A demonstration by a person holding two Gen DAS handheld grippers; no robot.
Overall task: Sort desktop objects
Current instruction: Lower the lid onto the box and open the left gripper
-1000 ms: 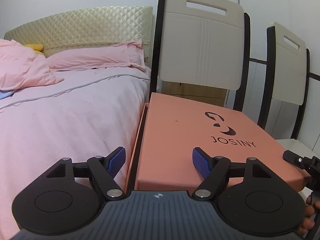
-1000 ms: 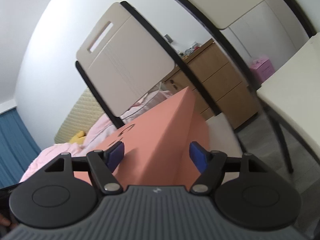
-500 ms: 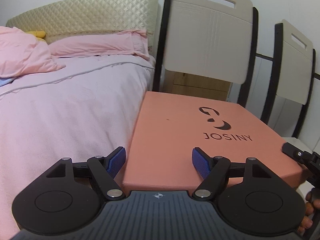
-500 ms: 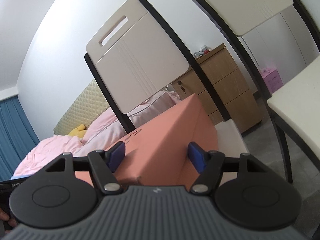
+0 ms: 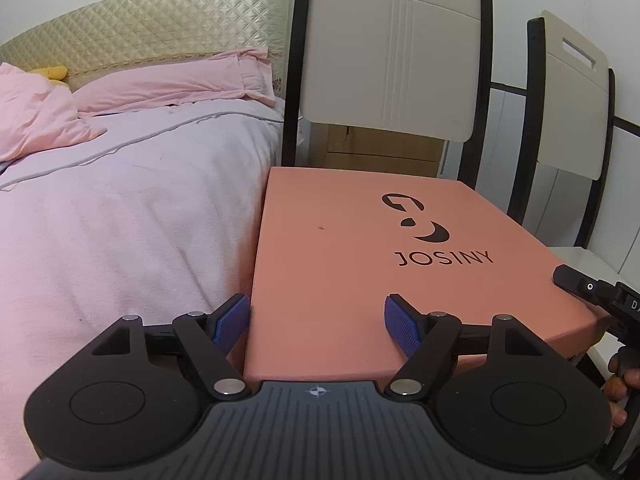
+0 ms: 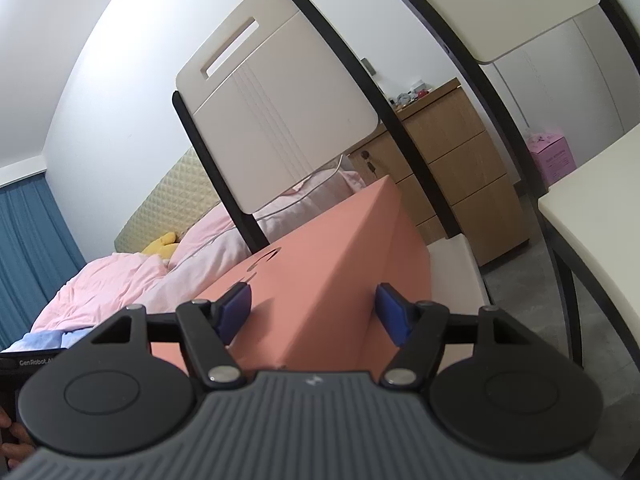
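A salmon-pink box marked JOSINY (image 5: 360,248) lies closed on a chair seat beside the bed. My left gripper (image 5: 318,320) is open, its blue pads (image 5: 400,326) spread at the box's near left corner, over the lid's edge. My right gripper (image 6: 314,312) is open at the box's right corner (image 6: 340,264), one pad over the top, the other beside the side wall. The right gripper's tip also shows in the left wrist view (image 5: 588,288).
A bed with pink bedding (image 5: 120,208) lies left of the box. Two cream chair backs (image 5: 392,48) stand behind. A wooden drawer unit (image 6: 452,176) and a white table edge (image 6: 600,232) are to the right.
The box lid, lifted and offset from its base one second ago, now sits flush on the box. Both grippers stayed open and shifted slightly at the box's near corners.
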